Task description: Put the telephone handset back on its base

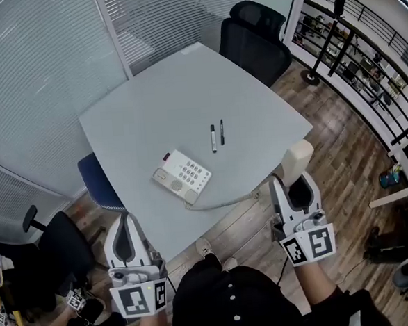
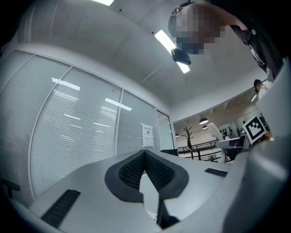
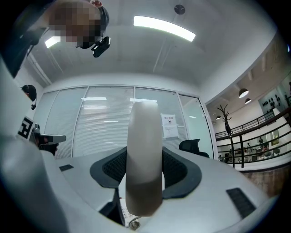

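Two risks stand out: the right gripper [image 1: 295, 187], clamped on the cream handset [image 1: 298, 160] at lower right beside the table [image 1: 151, 107] edge, holds it upright, so it may pivot when lowered; the cord [image 1: 224, 202] could drag the base [image 1: 183, 176], mid-frame, askew; the left gripper [image 1: 128, 230], jaws together and empty, steadies nothing.

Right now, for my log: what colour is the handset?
Off-white handset; right gripper view shows it best.

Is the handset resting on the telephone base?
No, the handset stands clamped in the jaws of the right gripper, apart from the base on the table.
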### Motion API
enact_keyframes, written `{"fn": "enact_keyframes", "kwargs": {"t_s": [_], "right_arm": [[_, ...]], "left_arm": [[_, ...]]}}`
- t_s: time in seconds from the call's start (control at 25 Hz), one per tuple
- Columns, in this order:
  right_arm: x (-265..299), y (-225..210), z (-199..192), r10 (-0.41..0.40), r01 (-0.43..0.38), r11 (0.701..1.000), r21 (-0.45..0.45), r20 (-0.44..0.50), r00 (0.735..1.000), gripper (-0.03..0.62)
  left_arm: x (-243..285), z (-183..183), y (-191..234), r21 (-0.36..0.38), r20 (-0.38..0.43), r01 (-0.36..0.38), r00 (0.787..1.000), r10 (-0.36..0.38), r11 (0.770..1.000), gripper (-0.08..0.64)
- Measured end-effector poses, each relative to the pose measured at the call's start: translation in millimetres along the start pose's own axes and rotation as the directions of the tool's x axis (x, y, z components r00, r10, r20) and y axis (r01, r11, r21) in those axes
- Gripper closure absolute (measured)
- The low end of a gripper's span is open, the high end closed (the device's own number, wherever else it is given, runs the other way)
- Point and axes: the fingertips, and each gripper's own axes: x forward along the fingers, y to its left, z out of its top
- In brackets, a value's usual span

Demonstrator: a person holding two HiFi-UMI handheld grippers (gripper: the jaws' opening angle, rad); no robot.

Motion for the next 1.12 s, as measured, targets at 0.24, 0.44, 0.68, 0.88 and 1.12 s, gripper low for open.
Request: {"fn": "enact_keyframes", "kwargs": {"t_s": [0.24, 0.44, 0.68, 0.88, 1.12], "right_arm": [[22.7, -3.4, -2.7, -0.015, 0.015, 1.000, -0.004, 0.005, 1.000, 0.360], [44.1, -5.0, -3.5, -0.012, 0.012, 1.000, -0.006, 0.010, 1.000, 0.360], [71.6, -1.6, -5.3, -0.010, 0.011, 1.000, -0.013, 0.018, 1.000, 0.360], [88.8, 5.0, -8.2, 0.008, -0.008, 0.999, -0.036, 0.012, 1.000, 0.360], [105.6, 2.1, -10.7, 0.029, -0.029, 0.999, -0.030, 0.011, 1.000, 0.360]], "left_arm": [[22.9, -4.2, 12.1, -0.001, 0.009, 0.007, 1.000, -0.007, 1.000, 0.546], [41.7, -4.6, 21.2, 0.000, 0.019, 0.004, 1.000, -0.004, 1.000, 0.546], [61.0, -7.6, 37.5, 0.000, 0.033, 0.001, 0.999, -0.001, 1.000, 0.546], [67.7, -14.2, 46.8, -0.014, 0.050, 0.003, 0.999, -0.003, 1.000, 0.546], [73.8, -24.1, 51.0, -0.018, 0.028, -0.018, 0.999, 0.019, 1.000, 0.546]]}}
